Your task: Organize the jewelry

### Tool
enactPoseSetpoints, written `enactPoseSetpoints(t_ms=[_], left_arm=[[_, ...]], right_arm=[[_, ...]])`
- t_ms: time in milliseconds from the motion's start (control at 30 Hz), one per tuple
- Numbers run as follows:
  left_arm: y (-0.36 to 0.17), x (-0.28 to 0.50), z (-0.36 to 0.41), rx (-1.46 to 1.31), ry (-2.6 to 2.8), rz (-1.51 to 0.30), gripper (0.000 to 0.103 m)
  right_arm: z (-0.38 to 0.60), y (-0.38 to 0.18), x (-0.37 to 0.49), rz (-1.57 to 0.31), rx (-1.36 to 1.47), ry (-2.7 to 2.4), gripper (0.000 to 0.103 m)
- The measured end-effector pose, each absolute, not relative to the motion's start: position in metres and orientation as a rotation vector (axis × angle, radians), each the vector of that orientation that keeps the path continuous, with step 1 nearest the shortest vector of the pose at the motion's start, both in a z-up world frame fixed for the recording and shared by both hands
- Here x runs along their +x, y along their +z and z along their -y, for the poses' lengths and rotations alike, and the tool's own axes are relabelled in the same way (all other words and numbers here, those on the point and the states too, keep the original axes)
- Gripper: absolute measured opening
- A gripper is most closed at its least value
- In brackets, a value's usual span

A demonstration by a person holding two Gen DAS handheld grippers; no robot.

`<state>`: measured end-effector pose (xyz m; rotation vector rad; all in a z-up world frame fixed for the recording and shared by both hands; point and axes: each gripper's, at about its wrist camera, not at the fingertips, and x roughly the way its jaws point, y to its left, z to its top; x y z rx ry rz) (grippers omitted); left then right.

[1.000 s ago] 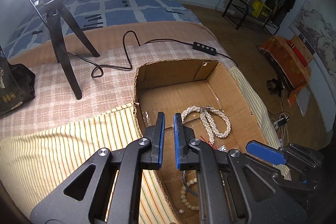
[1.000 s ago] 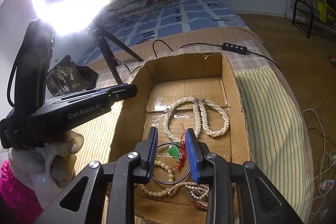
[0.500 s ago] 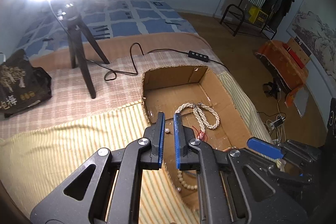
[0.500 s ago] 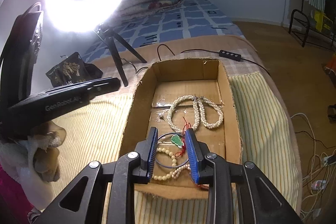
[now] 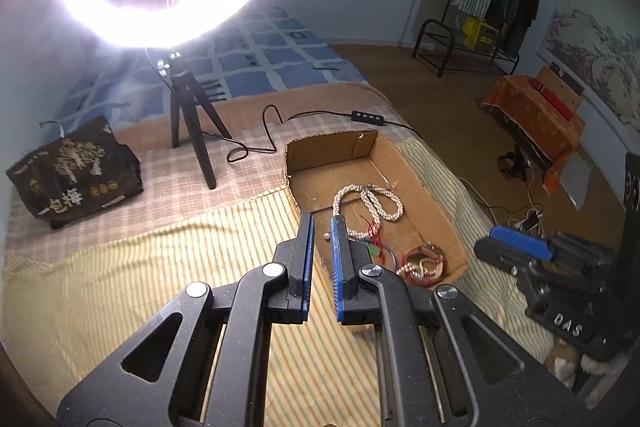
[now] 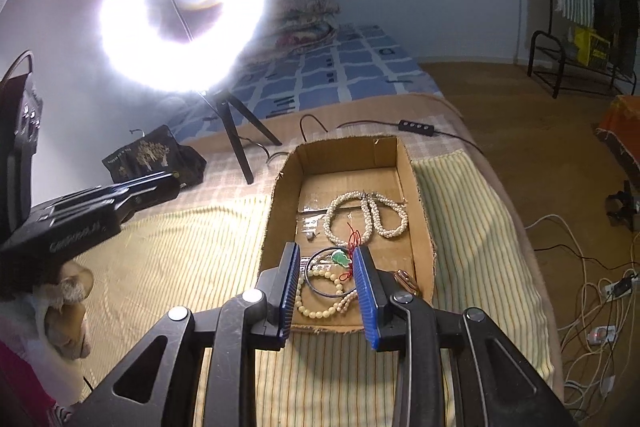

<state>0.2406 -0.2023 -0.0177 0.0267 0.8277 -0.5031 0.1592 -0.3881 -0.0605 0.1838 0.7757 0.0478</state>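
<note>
- Both grippers had risen and drawn back from the cardboard box [image 6: 424,223].
- Left gripper [image 5: 321,223]: jaws nearly together, empty.
- Right gripper [image 6: 325,251]: jaws apart, empty.
- Pearl necklace [image 6: 366,215] and bead bracelet [image 6: 320,301] lay below, ahead, inside box.

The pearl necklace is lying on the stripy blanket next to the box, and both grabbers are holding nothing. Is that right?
Not quite. The pearl necklace lies inside the cardboard box, not on the stripy blanket, as the right wrist view shows. The rest holds: the left gripper and right gripper hold nothing.
</note>
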Motion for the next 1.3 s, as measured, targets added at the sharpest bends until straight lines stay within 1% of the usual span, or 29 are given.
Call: enactPoseSetpoints(t_ms=[233, 467, 567, 633, 733, 767, 800, 833, 867, 933, 1067, 1100, 1133, 1167, 1233, 1300], left_arm=[[-0.002, 0.192, 0.183, 0.032, -0.514, -0.78, 0.006], [-0.003, 0.15, 0.166, 0.047, -0.497, -0.755, 0.006], [-0.006, 0.135, 0.16, 0.057, -0.489, -0.745, 0.006], [-0.007, 0.125, 0.156, 0.073, -0.466, -0.72, 0.006], [-0.009, 0.114, 0.153, 0.101, -0.431, -0.687, 0.007], [-0.01, 0.112, 0.152, 0.099, -0.432, -0.685, 0.015], [-0.01, 0.108, 0.151, 0.094, -0.436, -0.684, 0.021], [-0.01, 0.106, 0.151, 0.092, -0.437, -0.68, 0.033], [-0.01, 0.104, 0.15, 0.091, -0.437, -0.675, 0.041], [-0.01, 0.1, 0.149, 0.097, -0.432, -0.665, 0.047], [-0.008, 0.093, 0.147, 0.096, -0.432, -0.648, 0.065], [-0.008, 0.091, 0.147, 0.095, -0.428, -0.642, 0.066], [-0.008, 0.09, 0.147, 0.098, -0.426, -0.636, 0.069], [-0.008, 0.089, 0.147, 0.101, -0.425, -0.634, 0.074], [-0.008, 0.086, 0.148, 0.109, -0.422, -0.618, 0.08], [-0.008, 0.084, 0.148, 0.121, -0.415, -0.605, 0.081]], right_arm=[[0.382, -0.044, 0.129, -0.728, 0.157, 0.01, 0.029], [0.379, -0.033, 0.105, -0.681, 0.13, -0.031, 0.029], [0.375, -0.03, 0.099, -0.665, 0.116, -0.036, 0.031], [0.37, -0.028, 0.094, -0.653, 0.102, -0.036, 0.037], [0.363, -0.025, 0.087, -0.633, 0.078, -0.045, 0.043], [0.362, -0.024, 0.085, -0.625, 0.074, -0.049, 0.044], [0.361, -0.023, 0.083, -0.619, 0.073, -0.05, 0.046], [0.361, -0.022, 0.081, -0.612, 0.074, -0.054, 0.051], [0.361, -0.02, 0.078, -0.6, 0.077, -0.063, 0.055], [0.363, -0.018, 0.075, -0.579, 0.081, -0.079, 0.067], [0.366, -0.017, 0.071, -0.562, 0.09, -0.092, 0.071], [0.367, -0.018, 0.071, -0.562, 0.089, -0.096, 0.076], [0.368, -0.019, 0.072, -0.563, 0.088, -0.098, 0.082], [0.368, -0.02, 0.072, -0.563, 0.086, -0.1, 0.085], [0.367, -0.021, 0.071, -0.557, 0.073, -0.111, 0.089], [0.366, -0.021, 0.07, -0.55, 0.054, -0.126, 0.093]])
